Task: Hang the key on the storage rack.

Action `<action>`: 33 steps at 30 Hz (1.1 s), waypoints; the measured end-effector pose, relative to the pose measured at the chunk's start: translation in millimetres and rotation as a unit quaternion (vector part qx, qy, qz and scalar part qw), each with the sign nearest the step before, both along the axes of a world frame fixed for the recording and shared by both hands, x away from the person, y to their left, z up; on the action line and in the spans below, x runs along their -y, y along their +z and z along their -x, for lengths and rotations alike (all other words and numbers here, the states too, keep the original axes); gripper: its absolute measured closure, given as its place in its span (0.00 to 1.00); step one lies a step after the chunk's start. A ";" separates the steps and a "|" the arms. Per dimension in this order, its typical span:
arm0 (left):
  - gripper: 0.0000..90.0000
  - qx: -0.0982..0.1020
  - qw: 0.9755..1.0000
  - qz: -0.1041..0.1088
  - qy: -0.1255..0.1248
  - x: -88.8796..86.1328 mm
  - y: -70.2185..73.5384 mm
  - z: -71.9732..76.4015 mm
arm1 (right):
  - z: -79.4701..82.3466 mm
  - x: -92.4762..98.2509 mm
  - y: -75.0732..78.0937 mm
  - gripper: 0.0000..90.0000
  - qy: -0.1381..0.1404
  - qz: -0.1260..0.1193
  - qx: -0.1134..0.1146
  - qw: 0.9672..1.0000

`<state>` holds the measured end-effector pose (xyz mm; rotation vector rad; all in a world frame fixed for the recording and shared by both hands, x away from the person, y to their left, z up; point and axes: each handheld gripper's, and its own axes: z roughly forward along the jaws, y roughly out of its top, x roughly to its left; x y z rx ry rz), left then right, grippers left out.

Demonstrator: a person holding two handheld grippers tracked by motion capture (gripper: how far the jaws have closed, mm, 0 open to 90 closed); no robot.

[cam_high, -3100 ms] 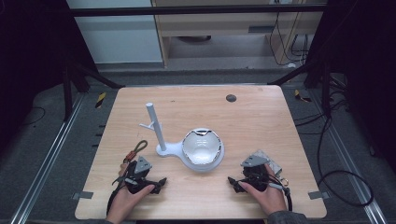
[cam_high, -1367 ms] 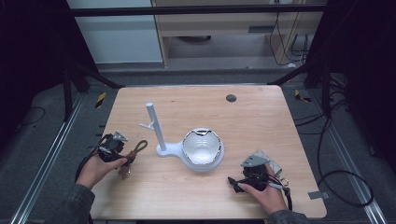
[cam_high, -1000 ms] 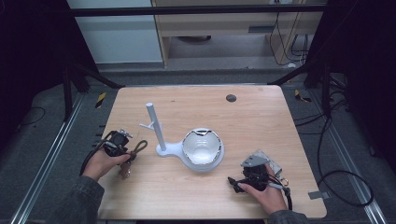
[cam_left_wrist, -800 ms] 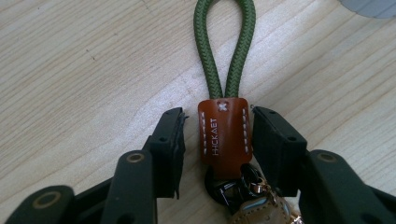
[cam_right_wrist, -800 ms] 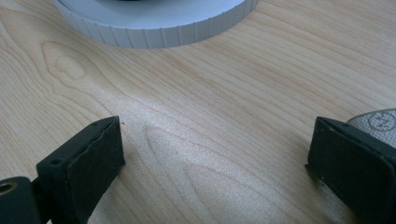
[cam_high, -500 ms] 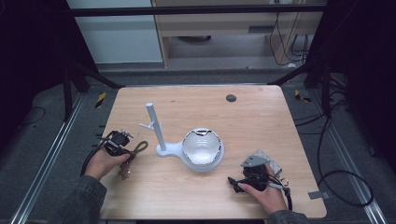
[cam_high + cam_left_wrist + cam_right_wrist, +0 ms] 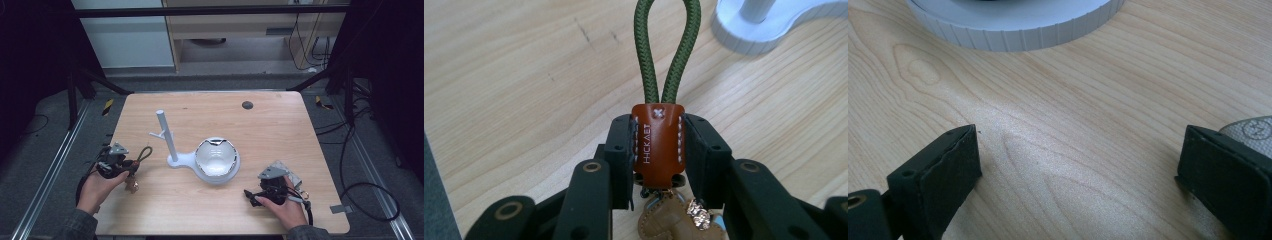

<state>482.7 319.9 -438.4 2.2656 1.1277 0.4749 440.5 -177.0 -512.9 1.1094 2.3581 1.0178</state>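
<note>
My left gripper (image 7: 658, 150) is shut on a keychain: its brown leather tab (image 7: 658, 145) is pinched between both pads, and the green cord loop (image 7: 667, 47) sticks out past the jaws. Tan and gold charms (image 7: 674, 220) hang below the tab. In the high view the left gripper (image 7: 131, 165) is lifted at the table's left, the cord loop (image 7: 144, 153) pointing toward the white stand (image 7: 167, 137). The stand's post has a side peg, and its base carries a white bowl (image 7: 216, 159). My right gripper (image 7: 250, 196) rests at the front right, jaws wide apart with bare wood between them (image 7: 1078, 165).
A small dark round hole (image 7: 247, 105) marks the table's far side. Cables run over the floor to the right of the table (image 7: 370, 200). The stand's ribbed base edge (image 7: 1013, 20) lies just ahead of the right gripper.
The left gripper has closed on the keychain and lifted it off the table, moving slightly toward the near edge. The right gripper has stayed where it was.
</note>
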 end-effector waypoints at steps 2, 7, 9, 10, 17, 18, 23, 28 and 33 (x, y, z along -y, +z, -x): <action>0.73 0.018 1.000 0.007 -0.004 -0.1 3.3 7.0 | 0.0 0.0 0.0 0.04 0.000 0.000 0.000 1.000; 0.73 0.051 0.998 0.025 -0.009 3.7 8.5 21.6 | 0.0 -0.2 0.0 0.04 -0.001 -0.001 -0.002 1.000; 0.73 0.061 0.998 0.034 -0.009 4.8 9.9 27.0 | 0.0 -0.2 0.0 0.04 -0.001 -0.001 -0.002 1.000; 0.73 0.065 0.997 0.039 -0.008 5.3 10.5 29.5 | 0.0 -0.2 0.0 0.04 -0.001 -0.001 -0.002 1.000; 0.73 0.092 0.994 0.054 -0.018 12.0 18.0 43.6 | 0.0 -0.2 0.0 0.03 -0.002 -0.001 -0.003 1.000; 0.73 0.095 0.994 0.055 -0.019 12.7 19.1 44.9 | 0.0 -0.2 0.0 0.03 -0.002 -0.001 -0.003 1.000; 0.73 0.108 0.991 0.070 -0.028 18.4 23.3 52.9 | 0.0 -0.2 0.0 0.03 -0.001 -0.001 -0.003 1.000; 0.73 0.117 0.989 0.080 -0.033 23.1 25.7 59.5 | 0.0 -0.2 0.0 0.03 -0.001 -0.001 -0.003 1.000; 0.73 0.124 0.988 0.088 -0.039 27.9 28.2 62.3 | 0.0 -0.2 0.0 0.03 -0.002 -0.001 -0.003 1.000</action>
